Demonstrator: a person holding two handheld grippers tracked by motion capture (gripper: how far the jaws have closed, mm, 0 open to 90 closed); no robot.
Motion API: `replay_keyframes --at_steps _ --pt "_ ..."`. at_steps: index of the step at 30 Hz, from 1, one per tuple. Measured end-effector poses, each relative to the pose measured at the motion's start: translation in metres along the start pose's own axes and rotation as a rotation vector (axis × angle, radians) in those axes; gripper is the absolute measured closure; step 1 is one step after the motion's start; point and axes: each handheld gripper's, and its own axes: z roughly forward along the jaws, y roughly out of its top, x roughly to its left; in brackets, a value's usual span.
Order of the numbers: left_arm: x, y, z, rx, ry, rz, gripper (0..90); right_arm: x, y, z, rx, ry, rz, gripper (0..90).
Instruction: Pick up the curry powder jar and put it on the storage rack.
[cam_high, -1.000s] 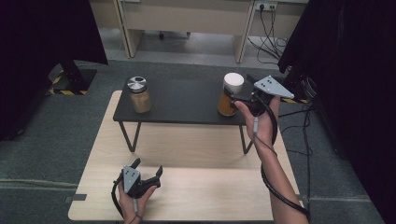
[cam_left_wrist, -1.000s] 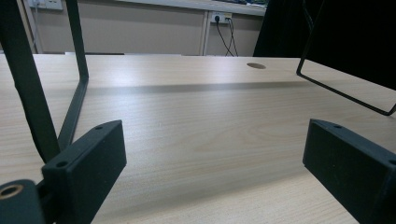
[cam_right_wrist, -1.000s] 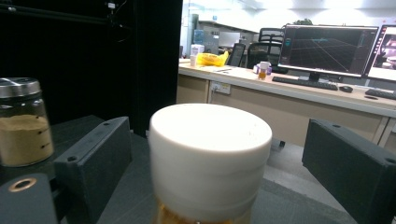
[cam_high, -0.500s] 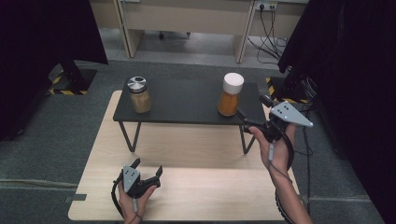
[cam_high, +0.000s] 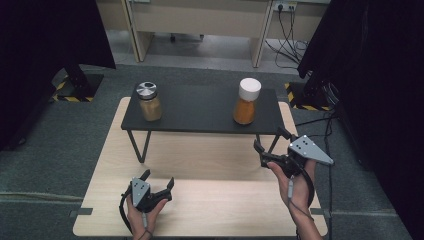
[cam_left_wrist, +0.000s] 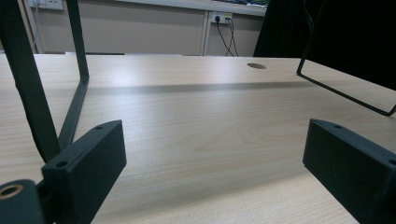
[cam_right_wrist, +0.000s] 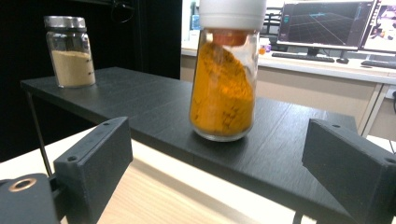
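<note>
A jar of orange powder with a white lid (cam_high: 246, 101) (cam_right_wrist: 223, 88) stands upright at the right end of a low black shelf (cam_high: 200, 110) (cam_right_wrist: 140, 107). At the shelf's left end stands a jar of tan powder with a silver lid (cam_high: 149, 101) (cam_right_wrist: 71, 51). My right gripper (cam_high: 270, 138) (cam_right_wrist: 215, 140) hangs open in front of the shelf and a little below its top, facing the orange jar from a short way off, nothing between its jaws. My left gripper (cam_high: 159, 177) (cam_left_wrist: 212, 140) rests open low over the wooden table (cam_high: 215, 200) (cam_left_wrist: 196, 102), holding nothing.
The shelf stands on thin black wire legs (cam_high: 141, 145) (cam_left_wrist: 77, 70) on the wooden table. The table has a round cable hole (cam_left_wrist: 256, 66). Dark curtains hang at both sides, and desks with cables stand behind. A monitor (cam_right_wrist: 322, 23) glows on a desk beyond.
My right gripper has drawn back from the orange jar toward the person and sunk lower; the jar stays in place on the shelf. The left gripper has not moved.
</note>
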Motion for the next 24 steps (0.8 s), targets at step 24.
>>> replay_keyframes --at_steps 24 --pt "0.000 0.000 0.000 -0.002 -0.001 0.000 5.2 0.024 -0.099 -0.011 0.086 -0.033 0.112 8.5"
